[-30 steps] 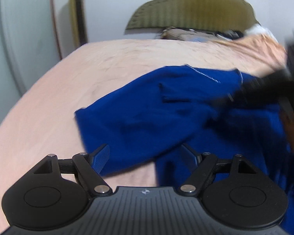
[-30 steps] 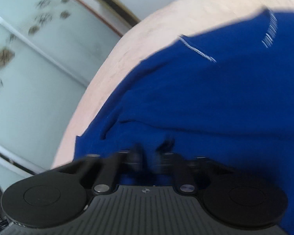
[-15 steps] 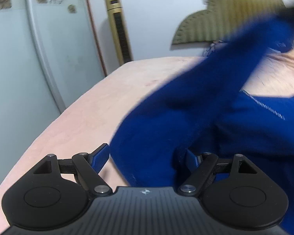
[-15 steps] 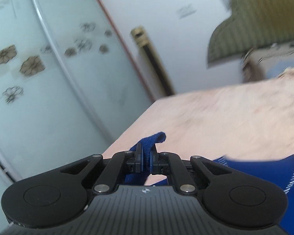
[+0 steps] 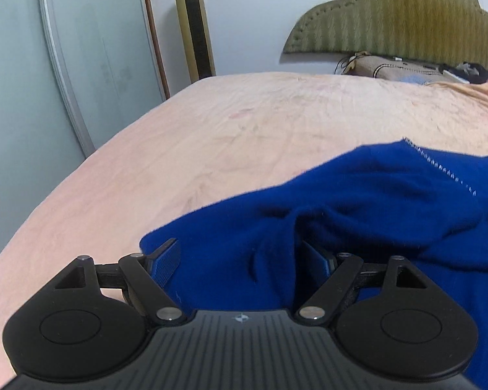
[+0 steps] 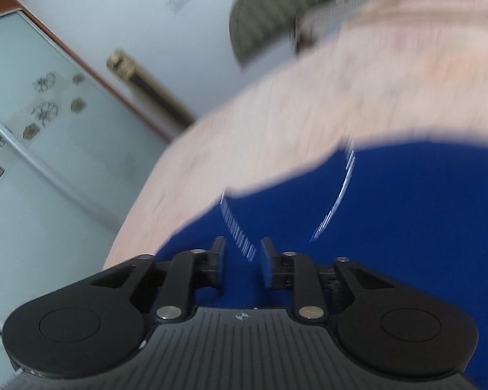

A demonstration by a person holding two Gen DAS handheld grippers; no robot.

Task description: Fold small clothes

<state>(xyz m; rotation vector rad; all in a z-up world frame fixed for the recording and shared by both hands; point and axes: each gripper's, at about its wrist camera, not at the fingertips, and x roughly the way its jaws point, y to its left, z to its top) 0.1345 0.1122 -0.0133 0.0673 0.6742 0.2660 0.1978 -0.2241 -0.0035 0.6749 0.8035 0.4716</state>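
Two grippers are over a blue garment (image 5: 358, 214) that lies crumpled on a pink bed (image 5: 244, 123), toward its near right part. The left gripper (image 5: 244, 260) has its fingers spread wide, and a raised fold of the cloth sits between them; the fingers do not press it. The right gripper (image 6: 242, 261) has its fingers apart with a narrower gap, and they hold nothing; blue cloth with a white stitched edge (image 6: 237, 227) is below them. The right wrist view is blurred. Behind the bed stand an olive headboard (image 5: 397, 16), a gold tower fan (image 5: 195, 26) and a glass wardrobe door (image 5: 91, 58).
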